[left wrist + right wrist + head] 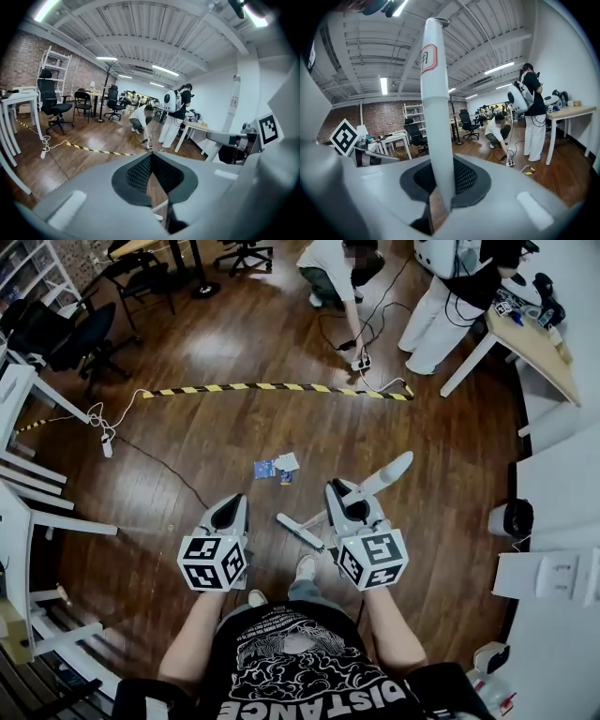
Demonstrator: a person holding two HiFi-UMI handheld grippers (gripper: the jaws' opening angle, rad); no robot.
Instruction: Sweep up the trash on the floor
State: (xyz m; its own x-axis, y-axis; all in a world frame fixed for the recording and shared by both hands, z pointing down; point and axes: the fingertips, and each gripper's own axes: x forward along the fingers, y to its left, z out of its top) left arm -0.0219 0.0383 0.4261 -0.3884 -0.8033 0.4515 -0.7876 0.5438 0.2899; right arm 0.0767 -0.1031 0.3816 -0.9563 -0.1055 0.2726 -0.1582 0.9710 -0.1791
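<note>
Forearms reach forward from a black printed shirt, each hand carrying a tool with its marker cube nearest the body. The left tool (pixel 232 507) (pixel 149 157) has its jaws drawn together at the tips with nothing between them, only a sliver of floor (pixel 206 427) showing through the gap. The right tool (pixel 345 498) (pixel 440 180) is clamped on a white broom handle (pixel 380 476) (pixel 436 117), which stands between its jaws and bears a red-edged label. The broom's pale head (pixel 300 531) rests on the boards between the two tools, just ahead of the person's shoes.

A little further out lies the trash (pixel 277 468) — blue and white scraps, apart from the broom head. Beyond runs a yellow-and-black striped tape (pixel 272 387). Past it one person crouches (pixel 333 268) by a power strip (pixel 361 362), and another stands (pixel 450 296) at a worktop (pixel 534 338).
</note>
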